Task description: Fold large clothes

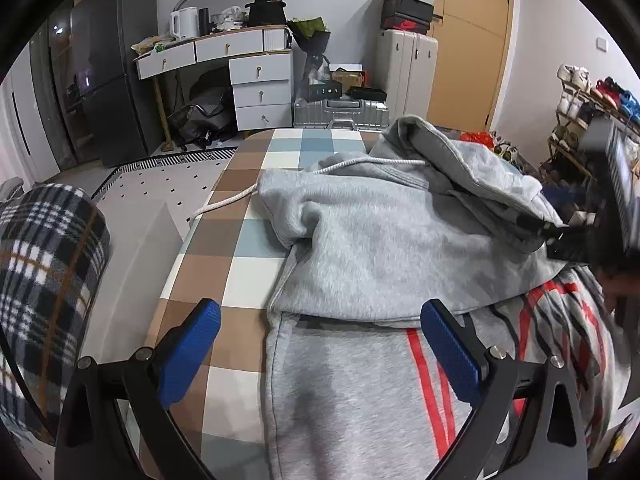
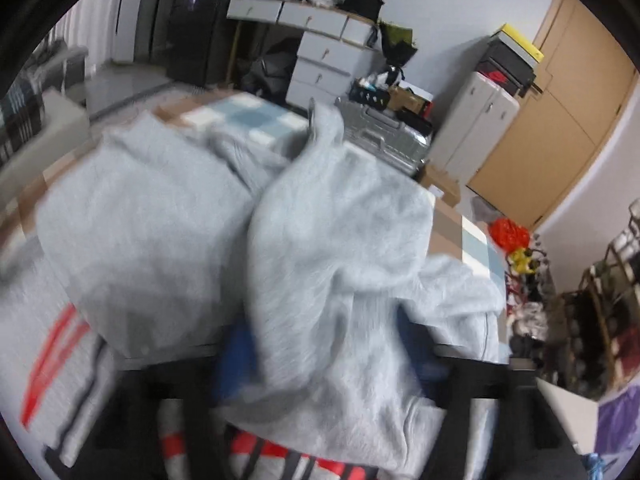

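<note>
Across the middle of the left wrist view, a table (image 1: 224,216) with a checked cloth of brown, white and blue squares runs from 6 o'clock toward 12. On it lies a grey hoodie (image 1: 380,248), its upper part folded back over the lower part, which carries red stripes toward 5 o'clock. A white drawstring (image 1: 228,200) trails from the hood onto the cloth at about 10 o'clock. A plaid blanket (image 1: 44,280) fills the 9 o'clock edge.

The left gripper (image 1: 320,320) hangs over the near part of the hoodie, its blue pads (image 1: 192,356) wide apart and clear of the fabric.

The right wrist view is blurred. A grey fold of the hoodie (image 2: 332,272) drapes over the right gripper (image 2: 320,360) from the centre down to 6 o'clock, hiding most of both fingers; a patch of blue pad (image 2: 236,356) shows at 7 o'clock. Its jaws stand wide, with cloth lying between them, not pinched.
</note>
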{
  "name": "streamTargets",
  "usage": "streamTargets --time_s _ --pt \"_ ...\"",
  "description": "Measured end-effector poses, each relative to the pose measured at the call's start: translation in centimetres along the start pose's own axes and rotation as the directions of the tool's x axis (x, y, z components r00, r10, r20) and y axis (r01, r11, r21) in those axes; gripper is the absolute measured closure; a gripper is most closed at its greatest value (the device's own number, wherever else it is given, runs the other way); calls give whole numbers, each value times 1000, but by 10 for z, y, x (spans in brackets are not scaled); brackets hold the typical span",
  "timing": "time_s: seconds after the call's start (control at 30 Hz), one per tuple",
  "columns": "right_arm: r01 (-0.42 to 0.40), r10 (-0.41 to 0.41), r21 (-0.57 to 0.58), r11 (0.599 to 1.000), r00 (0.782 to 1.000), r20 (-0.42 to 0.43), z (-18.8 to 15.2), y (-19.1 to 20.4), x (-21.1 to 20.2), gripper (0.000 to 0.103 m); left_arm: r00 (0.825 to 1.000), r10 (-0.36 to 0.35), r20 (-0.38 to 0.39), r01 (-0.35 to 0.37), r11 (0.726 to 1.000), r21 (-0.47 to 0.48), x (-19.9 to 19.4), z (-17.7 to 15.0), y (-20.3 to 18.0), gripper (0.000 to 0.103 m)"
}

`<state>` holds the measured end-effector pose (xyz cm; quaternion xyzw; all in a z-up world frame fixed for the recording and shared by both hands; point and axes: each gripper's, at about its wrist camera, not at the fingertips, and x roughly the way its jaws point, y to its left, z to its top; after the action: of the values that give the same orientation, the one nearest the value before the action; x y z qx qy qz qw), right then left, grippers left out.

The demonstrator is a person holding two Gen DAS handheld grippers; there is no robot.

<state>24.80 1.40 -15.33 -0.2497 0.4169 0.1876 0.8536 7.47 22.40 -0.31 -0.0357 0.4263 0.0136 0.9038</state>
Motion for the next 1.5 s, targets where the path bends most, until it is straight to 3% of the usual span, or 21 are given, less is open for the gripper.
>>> streamTargets --time_s 0.1,0.2,0.33,0.43,0.47,0.5,0.53,0.57,0.6,0.73,0.8,0.93,1.1,1.2,1.37,1.5 --pt "-86 85 -3 996 992 92 31 -2 -11 7 1000 -1 -10 1 1000 -10 2 1 3 5" --pt "-145 147 -24 989 984 98 73 3 5 5 1000 -16 -10 15 1000 -27 0 2 6 5" --pt "-74 73 -28 997 997 -40 108 17 65 6 1000 -15 -16 15 1000 -12 3 1 5 5" --pt "2 -5 -18 1000 985 -173 119 18 119 10 999 -12 -30 12 1000 4 8 0 4 5" --pt "9 -13 -19 1000 976 -219 119 16 133 24 999 -9 -34 9 1000 7 9 0 5 5" --pt "12 -19 -28 1000 967 -252 117 12 146 56 999 -8 -37 8 1000 8 10 0 6 5" --pt "22 -34 -45 999 958 -283 115 10 152 76 999 -8 -40 8 1000 9 10 0 6 5" --pt "34 -50 -57 998 949 -311 114 5 159 92 999 -4 -44 5 1000 8 12 1 8 5" --pt "45 -60 -54 998 946 -317 114 1 160 93 999 -1 -47 2 1000 5 13 1 9 5" --pt "144 -149 -41 989 977 -152 126 -21 124 94 998 -12 -64 11 1000 -18 17 3 13 5" --pt "212 -215 -67 975 976 -44 130 -23 96 94 998 -11 -62 9 1000 -28 17 4 13 5" --pt "365 -320 -194 911 920 227 136 3 27 95 1000 -21 -21 20 999 -37 10 6 10 5" --pt "417 -246 -281 864 838 488 125 41 -70 95 993 2 115 2 999 -35 -8 13 5 5" --pt "370 -162 -308 876 829 535 112 54 -111 94 982 19 188 -5 997 -77 -21 14 14 5" --pt "245 -49 -358 901 877 478 42 88 -145 94 969 31 244 13 984 -177 -30 14 40 5" --pt "28 81 -301 953 936 343 -25 114 -148 94 975 2 221 45 978 -205 -23 16 44 5"
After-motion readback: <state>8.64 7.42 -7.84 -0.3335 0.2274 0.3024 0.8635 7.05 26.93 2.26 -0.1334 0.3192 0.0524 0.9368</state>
